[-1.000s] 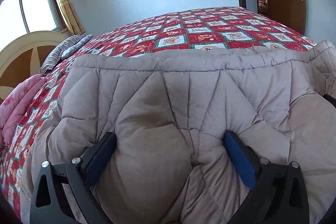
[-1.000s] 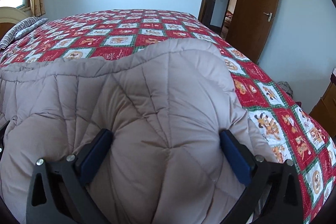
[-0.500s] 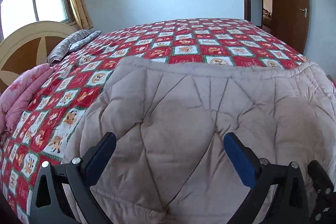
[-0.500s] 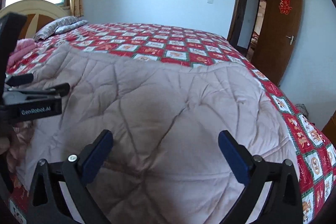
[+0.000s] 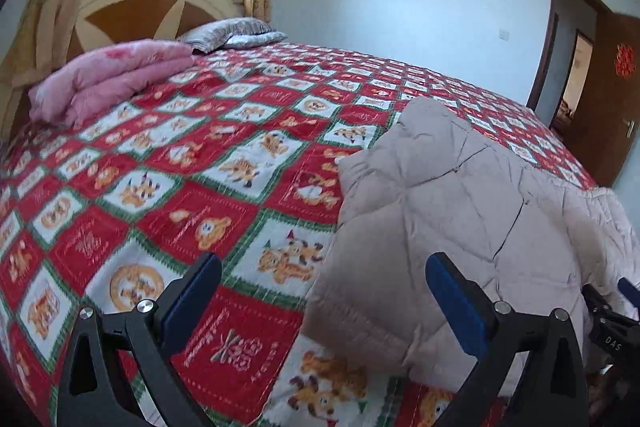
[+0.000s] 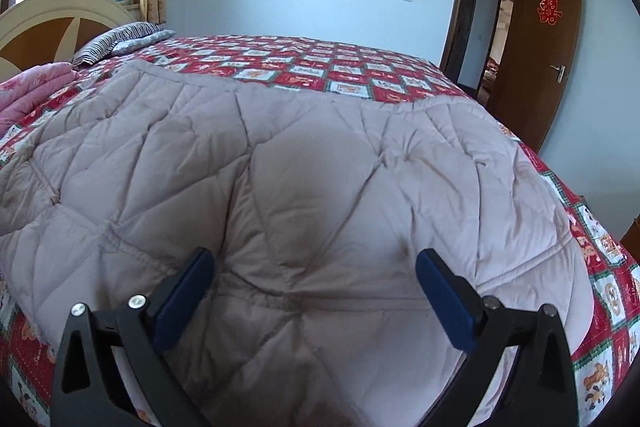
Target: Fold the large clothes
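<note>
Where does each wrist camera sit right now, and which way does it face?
Left wrist: on the left gripper, open, facing the red patchwork bedspread and the beige quilted comforter edge; the other gripper's tip shows at right.
Right wrist: on the right gripper, open, over the comforter.
Shared: comforter, bedspread, pink folded blanket, brown door.

The quilted beige garment (image 6: 320,187) runs off the lower edge; the bedspread (image 6: 360,67) beneath it is hidden.

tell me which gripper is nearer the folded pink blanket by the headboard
Left. The left gripper hangs over bare bedspread, facing the pink blanket up the bed. The right gripper sits over the beige quilt, blanket far off left.
</note>
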Demonstrator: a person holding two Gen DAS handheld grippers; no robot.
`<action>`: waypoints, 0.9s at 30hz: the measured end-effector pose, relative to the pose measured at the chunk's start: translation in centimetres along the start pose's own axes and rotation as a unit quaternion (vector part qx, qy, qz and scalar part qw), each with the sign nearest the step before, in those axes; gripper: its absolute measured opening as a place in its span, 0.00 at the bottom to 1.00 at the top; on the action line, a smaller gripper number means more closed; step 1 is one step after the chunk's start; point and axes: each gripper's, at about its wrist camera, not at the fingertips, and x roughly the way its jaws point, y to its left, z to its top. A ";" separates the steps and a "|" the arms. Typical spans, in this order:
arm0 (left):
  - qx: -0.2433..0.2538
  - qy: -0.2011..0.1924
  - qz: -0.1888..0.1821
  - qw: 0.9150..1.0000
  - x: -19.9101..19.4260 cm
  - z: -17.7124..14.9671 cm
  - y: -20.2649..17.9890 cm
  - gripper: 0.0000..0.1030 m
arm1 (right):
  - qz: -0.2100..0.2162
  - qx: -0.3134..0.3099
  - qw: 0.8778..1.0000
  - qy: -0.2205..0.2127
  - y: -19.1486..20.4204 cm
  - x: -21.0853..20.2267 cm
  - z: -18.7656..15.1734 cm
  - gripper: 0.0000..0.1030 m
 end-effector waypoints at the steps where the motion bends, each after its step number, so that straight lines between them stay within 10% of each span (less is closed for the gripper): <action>1: -0.018 0.015 -0.014 1.000 0.1 -0.7 0.8 0.99 | 0.005 -0.005 1.000 0.019 0.4 0.7 -0.4 1.00; 15: -0.074 0.068 -0.099 0.990 6.5 -1.4 -2.7 0.99 | -0.010 -0.022 0.998 0.059 0.9 2.5 -1.4 1.00; 21: -0.036 0.049 -0.151 0.987 5.1 0.3 -4.1 0.29 | -0.006 -0.016 0.998 0.052 0.8 2.1 -1.4 1.00; 27: 0.043 -0.026 -0.186 0.981 -0.9 3.7 -6.7 0.25 | 0.020 -0.001 0.999 0.034 -0.6 0.1 -1.4 0.97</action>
